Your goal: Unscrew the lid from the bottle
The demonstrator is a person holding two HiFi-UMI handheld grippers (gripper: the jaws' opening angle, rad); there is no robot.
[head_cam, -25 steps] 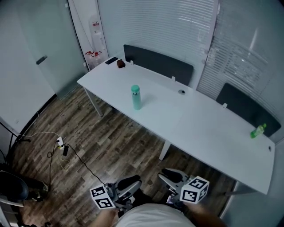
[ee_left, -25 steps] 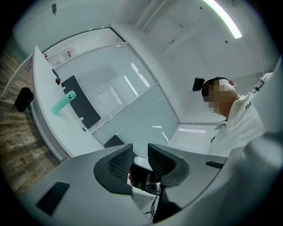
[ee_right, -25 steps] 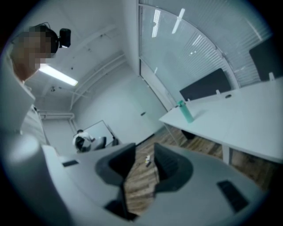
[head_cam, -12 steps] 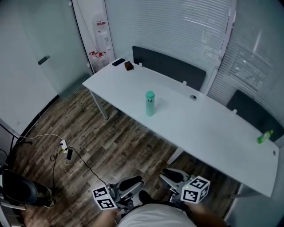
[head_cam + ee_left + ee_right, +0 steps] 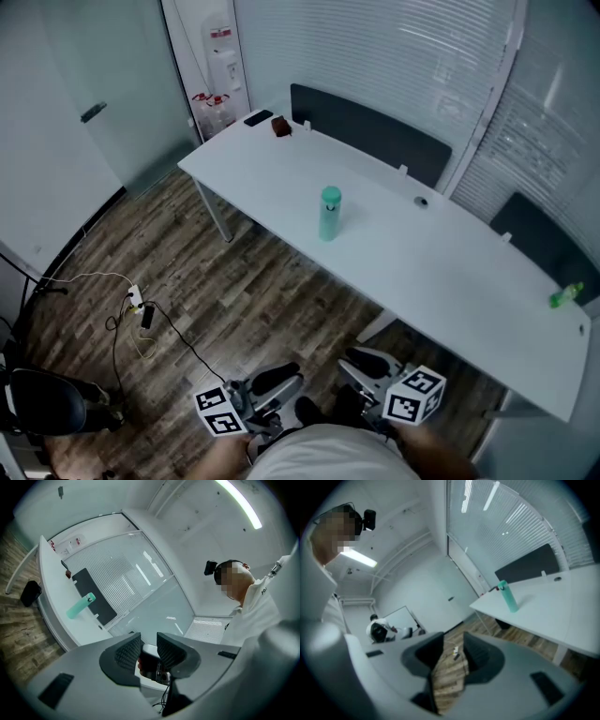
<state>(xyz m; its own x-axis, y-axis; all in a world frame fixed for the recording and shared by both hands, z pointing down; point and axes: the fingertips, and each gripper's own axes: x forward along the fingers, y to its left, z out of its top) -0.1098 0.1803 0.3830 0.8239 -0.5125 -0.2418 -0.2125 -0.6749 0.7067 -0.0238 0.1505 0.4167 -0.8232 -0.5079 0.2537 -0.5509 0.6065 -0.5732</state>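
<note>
The teal bottle (image 5: 329,214), lid (image 5: 330,195) on, stands upright on the white desk (image 5: 450,281), now nearer centre as I walk up, but my left tool (image 5: 274,382) and right tool (image 5: 367,364) hang well short, both slightly spread and empty, so unscrewing hasn't begun.

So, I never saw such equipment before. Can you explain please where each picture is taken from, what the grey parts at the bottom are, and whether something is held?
A person holds a two-jaw gripper in each hand. The head view comes from a camera on the person's head, looking down: the left gripper and right gripper show at its lower edge. The other two pictures come from cameras riding on each gripper, looking along its jaws. On the white table are an upright teal bottle, lid on, and, far right, a small green bottle. Both grippers are open and hold nothing.
</note>
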